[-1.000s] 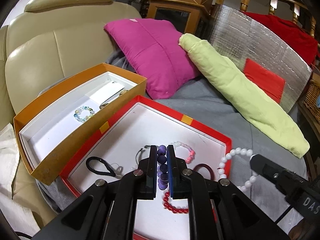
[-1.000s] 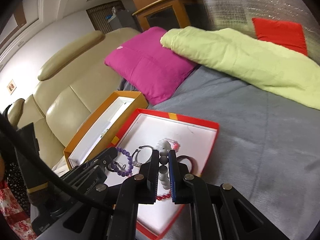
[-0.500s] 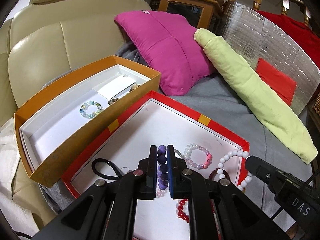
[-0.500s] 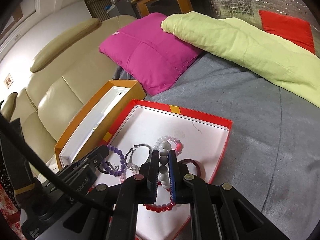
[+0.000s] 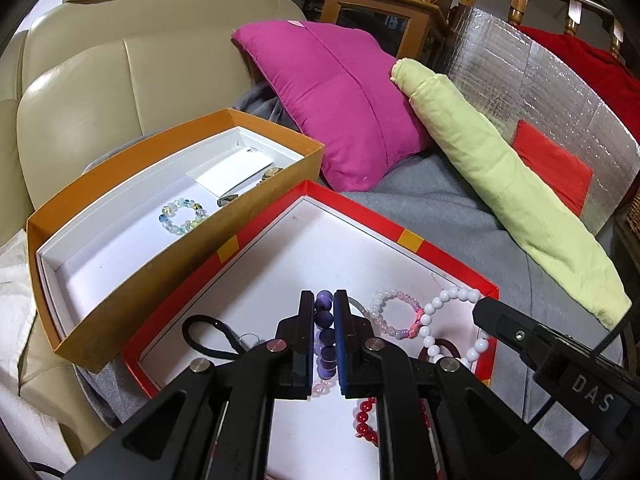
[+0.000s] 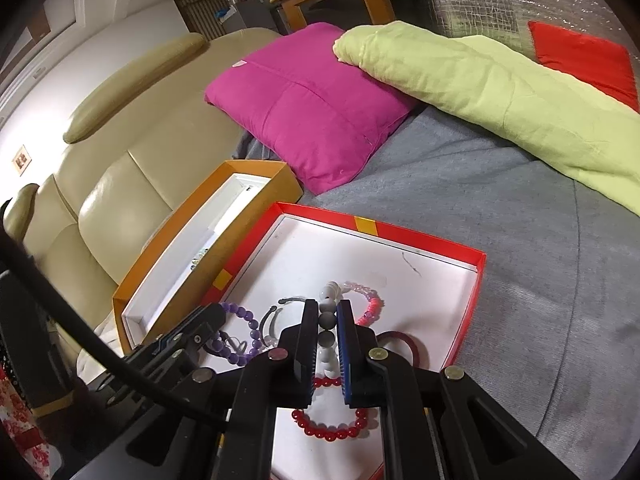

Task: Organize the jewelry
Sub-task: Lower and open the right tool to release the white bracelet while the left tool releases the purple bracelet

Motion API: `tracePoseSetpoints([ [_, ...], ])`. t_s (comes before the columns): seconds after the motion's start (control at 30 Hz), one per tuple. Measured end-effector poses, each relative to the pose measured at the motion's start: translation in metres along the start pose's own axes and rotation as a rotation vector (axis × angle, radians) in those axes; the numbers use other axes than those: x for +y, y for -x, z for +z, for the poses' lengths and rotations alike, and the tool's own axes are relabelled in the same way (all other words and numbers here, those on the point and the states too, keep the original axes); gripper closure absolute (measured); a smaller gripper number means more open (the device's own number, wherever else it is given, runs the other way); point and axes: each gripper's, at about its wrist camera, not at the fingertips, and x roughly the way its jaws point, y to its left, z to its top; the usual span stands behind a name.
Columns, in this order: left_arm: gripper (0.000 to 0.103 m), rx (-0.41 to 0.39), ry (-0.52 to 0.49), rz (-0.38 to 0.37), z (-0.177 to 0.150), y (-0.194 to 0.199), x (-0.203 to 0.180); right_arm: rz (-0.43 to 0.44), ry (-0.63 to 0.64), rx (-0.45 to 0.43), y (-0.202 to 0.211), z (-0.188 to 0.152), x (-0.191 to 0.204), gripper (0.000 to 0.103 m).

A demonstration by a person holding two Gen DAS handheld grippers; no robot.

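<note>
Two grippers, each carrying one beaded bracelet, hang above a red tray (image 5: 408, 238) on a grey blanket (image 5: 432, 208). Left wrist view: the left gripper (image 5: 324, 308) has its jaws drawn nearly together on a purple bracelet (image 5: 325, 336), whose beads hang between the pads over the tray's near part. Left in the tray are a pink-and-clear bracelet (image 5: 396, 314), a black cord loop (image 5: 212, 336), a dark red ring (image 5: 448, 348) and a red bead bracelet (image 5: 364, 420); a white bead bracelet (image 5: 444, 312) dangles from the right gripper's tip at the tray's right edge. The orange box (image 5: 132, 292) beside the tray, touching its left wall, holds a pale glass-bead bracelet (image 5: 183, 216), a white card (image 5: 236, 168) and small dark pieces too partly hidden to name. Right wrist view: the right gripper (image 6: 328, 312) is likewise pinched on the white bead bracelet (image 6: 330, 292), held above the red tray (image 6: 468, 308). Below lie the red bead bracelet (image 6: 332, 428), the pink-and-clear bracelet (image 6: 366, 300) and a grey open bangle (image 6: 276, 316); the purple bracelet (image 6: 240, 320) hangs from the left gripper (image 6: 212, 320) at left. The orange box (image 6: 176, 280) shows little of its contents here. Judged from this layout, sorting is at an early stage: one bracelet at least sits in the box, two are lifted but not yet delivered, and several pieces await transfer.
</note>
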Motion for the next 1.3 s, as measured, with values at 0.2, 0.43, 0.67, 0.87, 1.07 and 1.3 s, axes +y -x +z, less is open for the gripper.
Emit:
tracePoseSetpoints([
  [0.2, 0.093, 0.018, -0.012, 0.007, -0.002, -0.007, -0.002, 0.004, -0.018, 0.018, -0.011, -0.002, -0.008, 0.093],
  [0.43, 0.093, 0.018, -0.03, 0.029, 0.0, -0.015, -0.006, 0.013, -0.02, 0.024, -0.016, 0.003, -0.011, 0.093],
  [0.67, 0.093, 0.013, -0.054, 0.046, -0.001, -0.019, -0.01, 0.007, -0.024, 0.04, -0.026, 0.002, -0.015, 0.093],
  [0.87, 0.093, 0.013, -0.059, 0.056, -0.001, -0.021, -0.009, -0.002, -0.03, 0.05, -0.033, 0.003, -0.02, 0.093],
  [1.07, 0.093, 0.038, -0.047, 0.071, 0.0, -0.031, -0.003, -0.019, -0.03, 0.064, -0.04, 0.004, -0.025, 0.093],
  [1.3, 0.093, 0.071, -0.047, 0.096, -0.004, -0.045, -0.002, -0.048, -0.041, 0.094, -0.051, 0.004, -0.037, 0.093],
])
